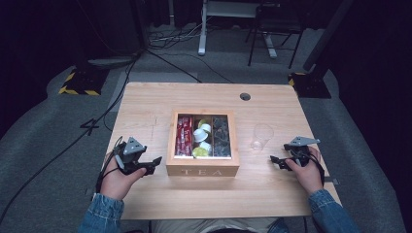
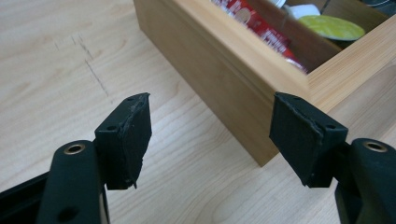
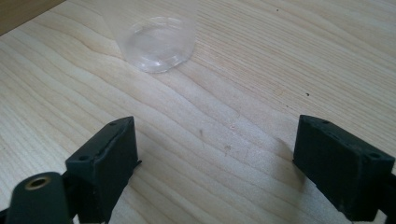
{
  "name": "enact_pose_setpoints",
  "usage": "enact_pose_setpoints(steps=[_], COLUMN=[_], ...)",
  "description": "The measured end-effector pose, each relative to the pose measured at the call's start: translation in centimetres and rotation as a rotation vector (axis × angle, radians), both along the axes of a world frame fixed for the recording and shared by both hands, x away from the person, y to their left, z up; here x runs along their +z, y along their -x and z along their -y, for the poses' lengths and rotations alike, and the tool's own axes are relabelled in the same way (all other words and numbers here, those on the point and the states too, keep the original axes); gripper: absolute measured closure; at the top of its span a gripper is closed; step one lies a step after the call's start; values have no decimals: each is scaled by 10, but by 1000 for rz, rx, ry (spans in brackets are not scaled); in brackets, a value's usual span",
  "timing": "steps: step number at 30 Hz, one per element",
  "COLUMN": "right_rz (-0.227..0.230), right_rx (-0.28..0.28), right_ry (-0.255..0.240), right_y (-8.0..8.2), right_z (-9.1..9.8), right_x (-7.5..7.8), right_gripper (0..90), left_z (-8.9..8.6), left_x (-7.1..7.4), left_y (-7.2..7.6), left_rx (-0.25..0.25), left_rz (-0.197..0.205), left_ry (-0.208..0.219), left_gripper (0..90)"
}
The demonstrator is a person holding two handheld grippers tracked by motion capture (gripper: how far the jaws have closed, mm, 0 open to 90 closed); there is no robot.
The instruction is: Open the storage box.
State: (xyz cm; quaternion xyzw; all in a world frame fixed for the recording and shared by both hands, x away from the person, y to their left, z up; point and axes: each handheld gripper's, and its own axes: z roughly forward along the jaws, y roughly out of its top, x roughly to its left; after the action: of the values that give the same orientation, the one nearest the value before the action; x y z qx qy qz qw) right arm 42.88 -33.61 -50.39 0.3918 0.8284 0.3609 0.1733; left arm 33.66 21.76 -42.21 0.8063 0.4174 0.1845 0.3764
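Open left tool [image 2: 210, 135] — wooden tea box [image 2: 243, 88], lidless

1. A pale wood grain is shown by the desk [image 1: 145, 104].
2. The tea box [image 1: 202, 170] at frame centre is light wood, lettered "TEA" in white.
3. Red packets [image 1: 183, 136], white and yellow-green pods [image 1: 200, 135] and dark sachets [image 1: 221, 136] are seen inside.
4. The cup [image 1: 261, 136] right of centre is clear.
5. Both the left gripper [image 1: 154, 162] and right gripper [image 1: 274, 160] are black.
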Motion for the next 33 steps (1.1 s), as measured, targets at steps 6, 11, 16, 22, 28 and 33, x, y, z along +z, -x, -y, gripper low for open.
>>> enact_pose_setpoints(steps=[6, 11, 16, 22, 28, 33], right_rz=[0, 0, 0, 0, 0, 0], right_rx=[0, 4, 10, 11, 11, 11], right_ry=[0, 0, -2, -2, -2, -2], right_y=[0, 0, 1, 1, 1, 1], right_z=[0, 0, 0, 0, 0, 0], right_x=[0, 0, 0, 0, 0, 0], right_gripper=[135, 135, 135, 135, 135, 135], left_z=[15, 24, 34, 38, 40, 41], left_x=[10, 6, -4, -16, -24, -25], left_y=[6, 5, 3, 0, -2, -2], left_rx=[-49, -109, -153, -133, -137, -143], left_rz=[8, -10, -27, -60, -79, -92], left_ry=[39, 67, 49, 12, -20, -24], left_gripper=[282, 250, 227, 237, 286, 331])
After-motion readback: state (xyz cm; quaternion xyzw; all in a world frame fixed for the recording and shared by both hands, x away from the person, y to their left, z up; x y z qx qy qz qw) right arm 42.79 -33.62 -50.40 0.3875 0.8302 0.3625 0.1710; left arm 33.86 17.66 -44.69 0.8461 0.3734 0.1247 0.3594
